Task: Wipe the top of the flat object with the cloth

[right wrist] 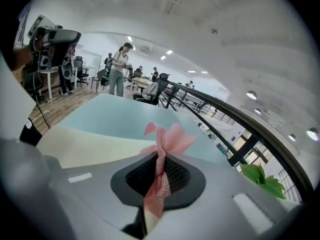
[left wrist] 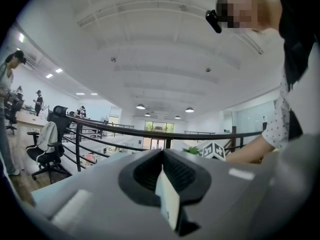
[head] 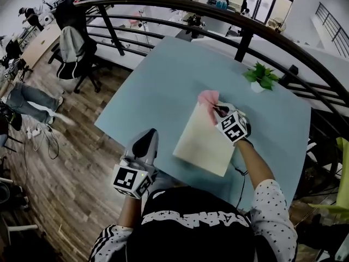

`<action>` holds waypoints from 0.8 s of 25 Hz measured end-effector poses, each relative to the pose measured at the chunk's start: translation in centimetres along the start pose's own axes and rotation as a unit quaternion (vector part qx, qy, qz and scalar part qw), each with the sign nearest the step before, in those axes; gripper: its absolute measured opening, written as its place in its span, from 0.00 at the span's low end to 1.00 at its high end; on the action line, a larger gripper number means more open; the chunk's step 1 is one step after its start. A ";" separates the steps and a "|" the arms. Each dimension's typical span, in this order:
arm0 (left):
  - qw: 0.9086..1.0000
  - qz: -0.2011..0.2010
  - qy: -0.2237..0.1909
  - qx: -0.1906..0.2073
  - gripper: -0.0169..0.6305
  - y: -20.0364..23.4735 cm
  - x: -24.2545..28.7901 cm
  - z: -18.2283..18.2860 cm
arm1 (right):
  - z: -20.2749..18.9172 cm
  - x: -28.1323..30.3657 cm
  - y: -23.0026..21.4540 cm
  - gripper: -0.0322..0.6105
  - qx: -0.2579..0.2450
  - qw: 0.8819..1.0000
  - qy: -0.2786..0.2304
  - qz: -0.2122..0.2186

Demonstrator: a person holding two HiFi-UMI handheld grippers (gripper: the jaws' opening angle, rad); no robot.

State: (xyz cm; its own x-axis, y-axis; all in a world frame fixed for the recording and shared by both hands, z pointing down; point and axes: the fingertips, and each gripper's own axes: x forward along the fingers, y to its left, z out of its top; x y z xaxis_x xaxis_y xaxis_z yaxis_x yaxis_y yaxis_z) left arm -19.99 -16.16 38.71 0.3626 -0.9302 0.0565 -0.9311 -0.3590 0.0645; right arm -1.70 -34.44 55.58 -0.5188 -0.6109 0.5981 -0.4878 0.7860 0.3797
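A cream flat board [head: 203,142] lies on the light blue table [head: 158,91]. My right gripper [head: 218,110] hovers over the board's far corner, shut on a pink cloth [head: 208,97] that fans out past the jaws. In the right gripper view the cloth [right wrist: 168,137] is pinched between the closed jaws of the right gripper [right wrist: 160,165], with the board [right wrist: 85,143] below and to the left. Over the table's near left edge, apart from the board, my left gripper [head: 149,137] is shut with nothing in it. The left gripper [left wrist: 162,159] points up and away, toward the railing and ceiling.
A small potted green plant [head: 260,76] stands at the table's far right. A curved black railing [head: 180,4] runs behind the table. An office chair [head: 73,51] with a jacket and a seated person's legs [head: 30,100] are on the wooden floor at left.
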 end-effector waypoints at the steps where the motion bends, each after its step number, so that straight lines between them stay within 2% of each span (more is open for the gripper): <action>1: 1.000 0.002 0.001 0.000 0.03 0.2 -0.1 0.0 | -0.5 0.3 -0.8 0.08 0.002 1.000 0.009 -0.007; 7: 1.000 0.021 0.004 0.000 0.03 1.5 -0.8 0.0 | -2.9 2.4 -3.1 0.08 0.008 0.998 0.059 -0.021; 14: 0.999 0.037 0.011 -0.007 0.03 2.6 -1.2 0.2 | -5.0 4.2 -2.9 0.08 -0.015 0.994 0.104 -0.013; 20: 0.999 0.037 0.006 -0.003 0.03 3.0 -0.9 -0.3 | -4.9 4.5 -1.8 0.06 -0.102 0.987 0.121 -0.007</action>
State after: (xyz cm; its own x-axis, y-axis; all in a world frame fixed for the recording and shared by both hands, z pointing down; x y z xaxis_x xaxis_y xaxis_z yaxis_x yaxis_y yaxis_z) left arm -23.11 -16.38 39.12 0.2940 -0.9530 0.0729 -0.9549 -0.2896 0.0653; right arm 0.31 -38.14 61.07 -0.3172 -0.6009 0.7337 -0.3296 0.7953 0.5089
